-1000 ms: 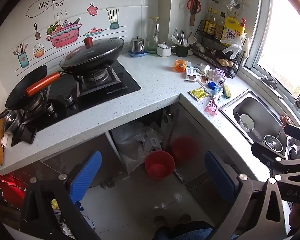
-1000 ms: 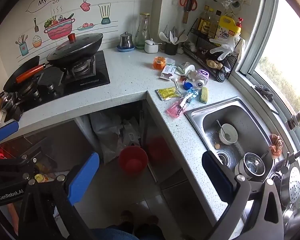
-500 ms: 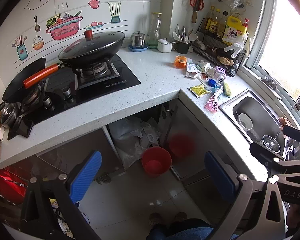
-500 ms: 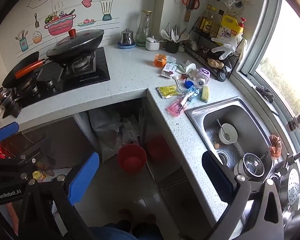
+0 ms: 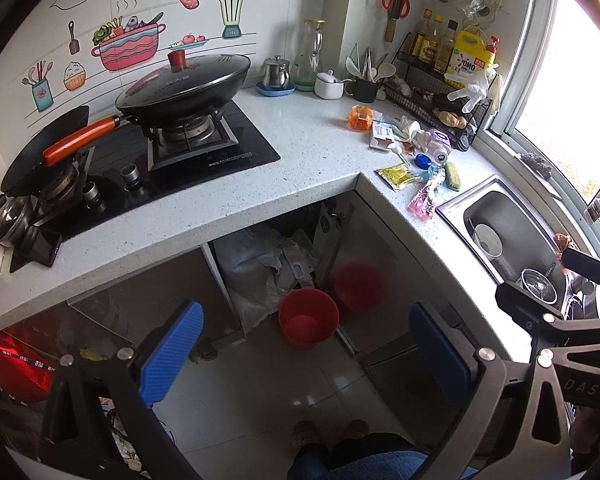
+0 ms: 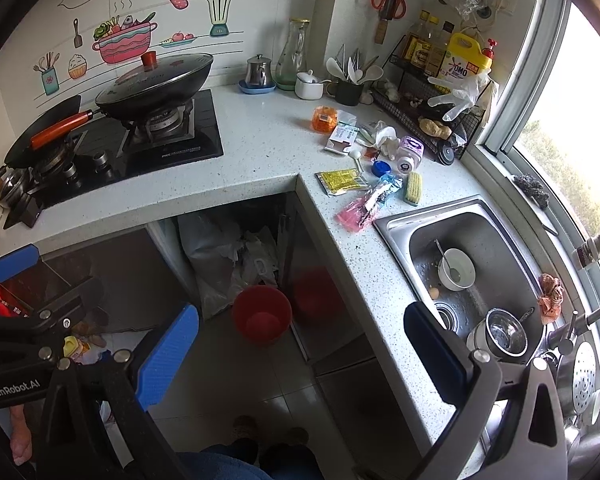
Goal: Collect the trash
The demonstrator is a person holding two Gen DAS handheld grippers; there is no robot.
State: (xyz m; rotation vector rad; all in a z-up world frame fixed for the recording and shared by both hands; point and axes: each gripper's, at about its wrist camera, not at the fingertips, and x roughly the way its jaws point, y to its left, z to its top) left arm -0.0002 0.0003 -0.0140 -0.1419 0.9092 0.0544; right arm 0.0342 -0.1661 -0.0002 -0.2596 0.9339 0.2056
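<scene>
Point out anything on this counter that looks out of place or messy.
A litter pile sits on the counter corner left of the sink: a yellow packet, a pink wrapper, a tipped bottle with a loose blue cap, and crumpled tissue. Both hand-held grippers are open and empty.
</scene>
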